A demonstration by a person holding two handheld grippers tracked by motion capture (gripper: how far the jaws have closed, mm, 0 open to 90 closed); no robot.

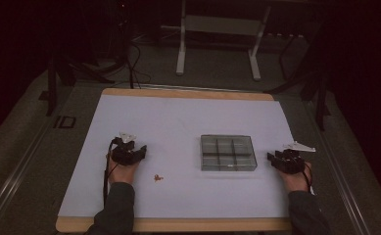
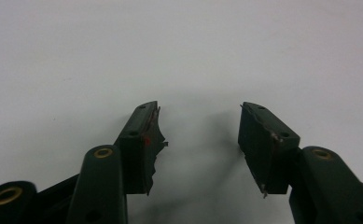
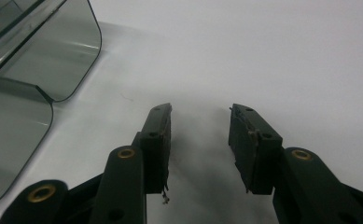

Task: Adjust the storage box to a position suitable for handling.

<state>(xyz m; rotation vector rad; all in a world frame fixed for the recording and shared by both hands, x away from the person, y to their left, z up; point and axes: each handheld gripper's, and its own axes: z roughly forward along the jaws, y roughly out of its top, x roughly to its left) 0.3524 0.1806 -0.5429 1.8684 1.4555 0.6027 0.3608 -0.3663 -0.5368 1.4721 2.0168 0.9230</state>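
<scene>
While both your hands rest on the counter, this is how things lie:
Left gripper: fingers apart, nothing between them.
Right gripper: fingers apart, bare counter between them.
Tray: clear, with compartments, just beside your right fingers and well apart from your left.
Small orange piece: near your left hand, back from its fingers.

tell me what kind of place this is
Probably a lab or workshop recording bench: a white mat on a wooden table, a clear compartment box, cables and stand legs on the floor behind.
</scene>
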